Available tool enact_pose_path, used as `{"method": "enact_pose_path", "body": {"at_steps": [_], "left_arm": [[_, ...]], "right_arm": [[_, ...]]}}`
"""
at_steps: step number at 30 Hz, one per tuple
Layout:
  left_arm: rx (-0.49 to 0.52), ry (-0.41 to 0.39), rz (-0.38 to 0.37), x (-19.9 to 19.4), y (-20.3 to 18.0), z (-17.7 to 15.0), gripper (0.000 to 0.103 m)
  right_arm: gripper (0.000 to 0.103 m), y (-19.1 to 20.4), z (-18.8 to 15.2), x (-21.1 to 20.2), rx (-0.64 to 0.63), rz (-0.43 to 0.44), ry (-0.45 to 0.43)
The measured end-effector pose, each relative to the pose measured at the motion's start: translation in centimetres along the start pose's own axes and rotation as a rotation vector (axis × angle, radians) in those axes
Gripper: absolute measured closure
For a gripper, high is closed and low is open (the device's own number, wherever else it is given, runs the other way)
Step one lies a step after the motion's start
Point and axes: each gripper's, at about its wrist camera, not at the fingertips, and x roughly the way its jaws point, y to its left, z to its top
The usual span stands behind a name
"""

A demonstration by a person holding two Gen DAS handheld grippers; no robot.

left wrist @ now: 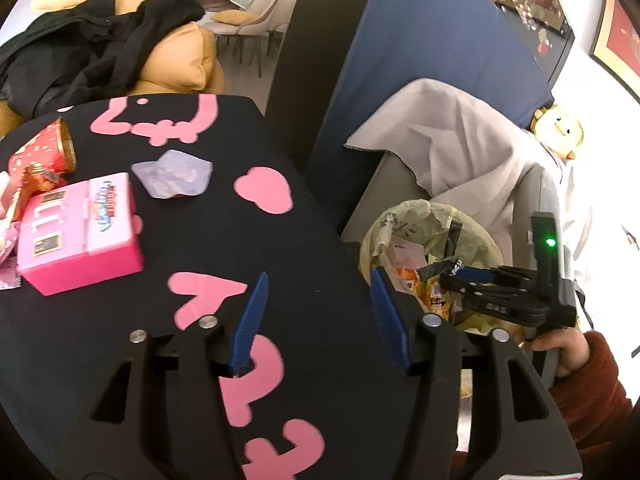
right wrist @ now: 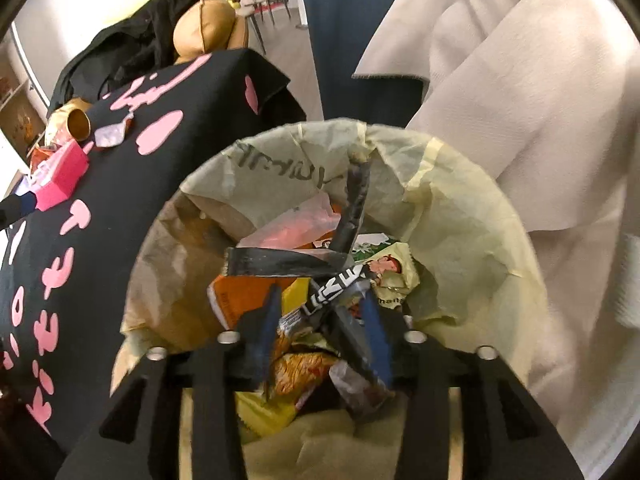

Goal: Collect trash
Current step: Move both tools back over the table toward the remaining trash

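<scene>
My right gripper [right wrist: 320, 312] hangs over the open trash bin [right wrist: 472, 216], which is lined with a yellowish bag and filled with wrappers. Its blue fingers [right wrist: 374, 320] stand a little apart around a black wrapper [right wrist: 336, 284] that lies between them. In the left wrist view the right gripper [left wrist: 460, 276] reaches over the bin [left wrist: 476, 236]. My left gripper [left wrist: 316, 308] is open and empty above the black cloth with pink shapes [left wrist: 264, 188]. On that cloth lie a crumpled pale purple wrapper [left wrist: 174, 174] and a red paper cup [left wrist: 44, 148] on its side.
A pink toy box [left wrist: 76, 228] sits on the cloth at the left, with small packets beside it. A grey blanket [left wrist: 460, 140] drapes over a seat behind the bin. A blue panel [left wrist: 420, 40], black clothing and tan cushions [left wrist: 184, 60] stand further back.
</scene>
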Motion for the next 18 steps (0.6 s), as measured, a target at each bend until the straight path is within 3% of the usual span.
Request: {"method": "enact_pose_path", "body": {"at_steps": [2, 6, 10, 14, 18], "left_arm": [[-0.005, -0.016, 0.014, -0.5, 0.7, -0.1, 0.050], [-0.025, -0.035, 0.030, -1.7, 2.5, -0.7, 0.048], [-0.055, -0.064, 0.045, -3.2, 4.8, -1.1, 0.048], [-0.103, -0.103, 0.078, -5.1, 8.0, -1.6, 0.047], [-0.153, -0.157, 0.147, -8.3, 12.4, -2.4, 0.047]], "right_arm": [[0.053, 0.2, -0.3, -1.1, 0.000, -0.003, -0.020], [0.052, 1.2, -0.6, -3.4, -0.004, -0.038, -0.071], [0.051, 3.1, -0.1, -6.1, -0.010, -0.014, -0.151], [0.047, 7.2, 1.6, -7.4, -0.084, 0.044, -0.214], [0.046, 12.4, 3.1, -5.8, -0.188, 0.094, -0.190]]}}
